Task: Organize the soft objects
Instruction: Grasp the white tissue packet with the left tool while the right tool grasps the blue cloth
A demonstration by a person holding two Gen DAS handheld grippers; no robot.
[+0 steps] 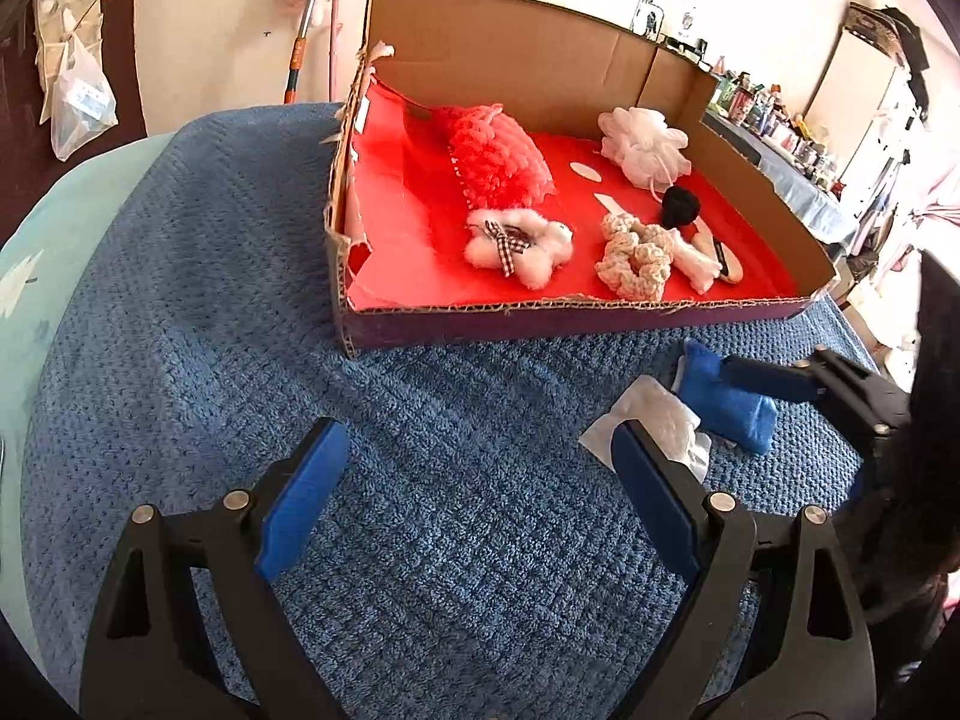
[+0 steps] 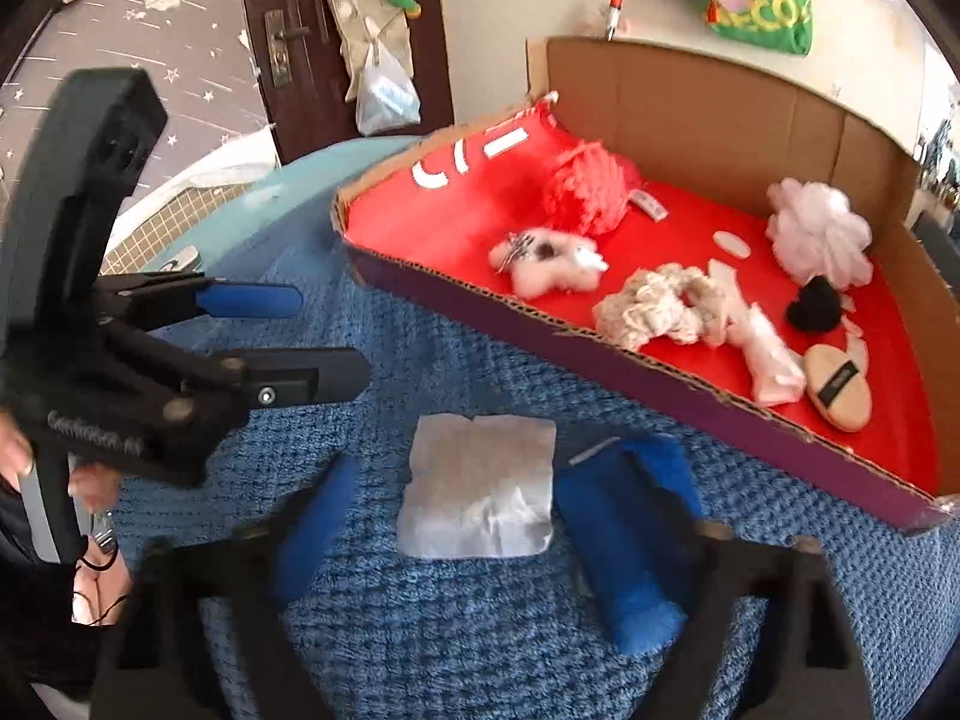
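Observation:
A white folded pack (image 2: 480, 486) and a blue fuzzy pouch (image 2: 624, 540) lie side by side on the blue blanket (image 2: 480, 648). My right gripper (image 2: 498, 540) is open over them, the pack between its fingers and the pouch against the right one. In the left wrist view one right finger (image 1: 768, 381) lies over the blue pouch (image 1: 726, 408). My left gripper (image 1: 480, 498) is open and empty, its right pad just in front of the white pack (image 1: 660, 414). From the right wrist it shows as the left gripper (image 2: 333, 336), held in a hand.
A cardboard tray (image 1: 540, 324) lined in red stands beyond, holding a red knitted piece (image 1: 498, 156), a white mesh pouf (image 1: 645, 147), a black pompom (image 1: 681, 207), a cream scrunchie (image 1: 636, 258), a fluffy white bow item (image 1: 519, 246) and a brush (image 2: 837, 390).

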